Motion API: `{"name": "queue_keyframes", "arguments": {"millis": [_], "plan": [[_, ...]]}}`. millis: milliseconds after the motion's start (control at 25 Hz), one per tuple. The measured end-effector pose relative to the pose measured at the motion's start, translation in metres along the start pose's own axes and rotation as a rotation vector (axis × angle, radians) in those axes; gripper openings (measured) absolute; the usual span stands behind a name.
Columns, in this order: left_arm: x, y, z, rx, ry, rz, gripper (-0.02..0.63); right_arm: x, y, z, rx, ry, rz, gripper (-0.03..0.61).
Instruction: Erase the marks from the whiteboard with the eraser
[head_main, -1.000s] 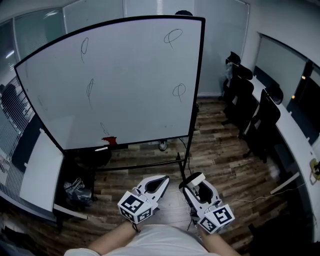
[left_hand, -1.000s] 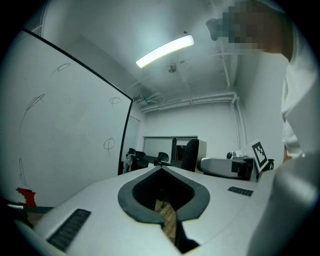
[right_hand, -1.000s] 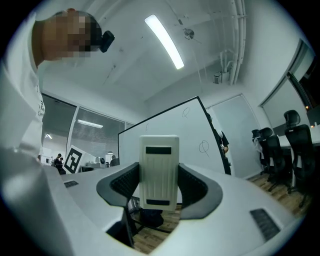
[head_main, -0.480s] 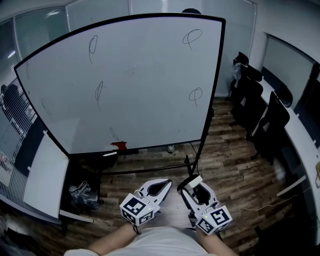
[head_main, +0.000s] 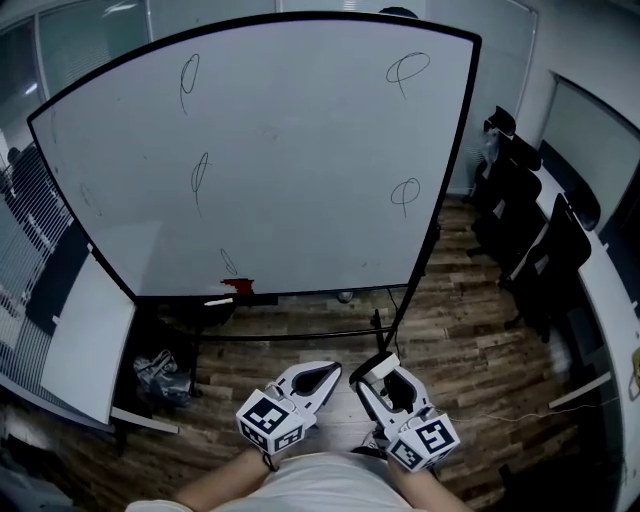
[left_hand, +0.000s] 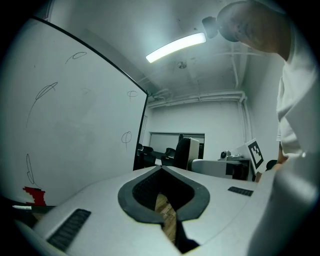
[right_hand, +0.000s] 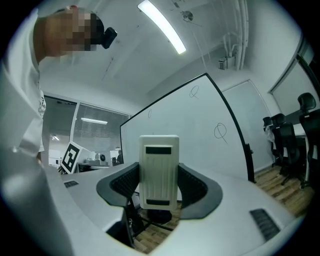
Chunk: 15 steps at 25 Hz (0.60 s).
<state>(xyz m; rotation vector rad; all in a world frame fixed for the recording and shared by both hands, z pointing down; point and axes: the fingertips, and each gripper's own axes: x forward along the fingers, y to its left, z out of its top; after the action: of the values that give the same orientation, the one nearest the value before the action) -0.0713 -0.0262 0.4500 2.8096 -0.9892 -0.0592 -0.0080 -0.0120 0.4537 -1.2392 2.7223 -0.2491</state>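
Whiteboard (head_main: 290, 150) dead ahead, upright on its stand, thin loop marks (head_main: 199, 172) scattered across. Small red thing (head_main: 240, 286) down on the ledge at lower left. Nearer, low: left tool (head_main: 333, 368) pressed together, nothing in it. Just beside, right tool (head_main: 385, 368) pinching the pale eraser (right_hand: 159, 170) upright, well short of the board. Black chairs (head_main: 540, 250) far right.
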Motion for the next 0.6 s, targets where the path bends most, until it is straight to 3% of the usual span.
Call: {"name": "queue_keyframes", "arguments": {"millis": [320, 600], "plan": [[0.064, 0.013, 0.007, 0.016, -0.01, 0.052, 0.006, 0.011, -0.063, 0.012, -0.016, 0.003, 0.053, 0.245], [0.139, 0.011, 0.016, 0.019, -0.005, 0.082, 0.006, 0.017, -0.137, 0.048, -0.027, -0.018, 0.108, 0.245]]}}
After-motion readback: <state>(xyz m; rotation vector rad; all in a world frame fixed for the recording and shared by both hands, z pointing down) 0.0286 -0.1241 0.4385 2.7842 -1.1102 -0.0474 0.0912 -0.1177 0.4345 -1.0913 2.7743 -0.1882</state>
